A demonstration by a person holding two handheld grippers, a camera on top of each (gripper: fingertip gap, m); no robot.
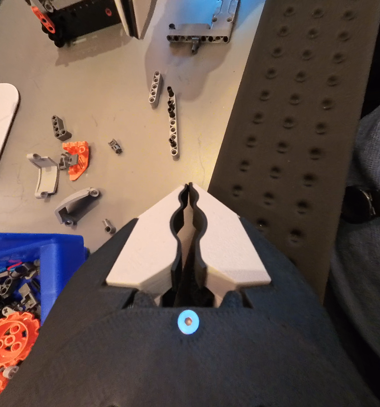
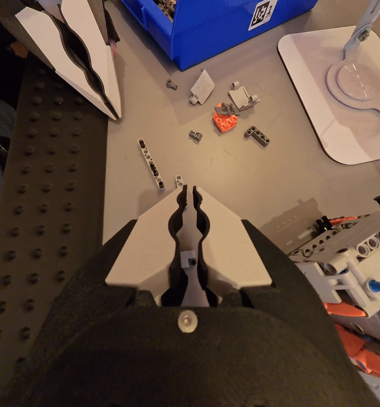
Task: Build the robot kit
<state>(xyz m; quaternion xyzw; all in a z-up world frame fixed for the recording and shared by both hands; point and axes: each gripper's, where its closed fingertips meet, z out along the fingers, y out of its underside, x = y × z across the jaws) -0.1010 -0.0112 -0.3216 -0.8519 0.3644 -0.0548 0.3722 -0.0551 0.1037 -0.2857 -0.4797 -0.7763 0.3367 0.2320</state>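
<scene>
My left gripper point(image 1: 188, 185) is shut with its tips touching and nothing between them. It hovers over the grey table point(image 1: 118, 88) by the edge of a black studded mat point(image 1: 294, 110), and also shows at the top left of the right wrist view point(image 2: 116, 116). My right gripper point(image 2: 190, 187) stands a narrow slit open with nothing between its tips. Its left tip is just beside a short grey beam point(image 2: 178, 181). A long grey beam with black pins point(image 2: 150, 164) lies to the left of that. A small grey piece point(image 2: 188, 258) shows deep between the fingers; I cannot tell whether they touch it.
A blue bin point(image 2: 206, 33) of parts stands at the back. Loose grey panels point(image 2: 203, 88) and an orange piece point(image 2: 225, 122) lie mid-table. A white stand base point(image 2: 316, 99) is at the right and a grey and orange model point(image 2: 349, 253) at the near right. A sleeve with a watch point(image 1: 360, 204) is beside the mat.
</scene>
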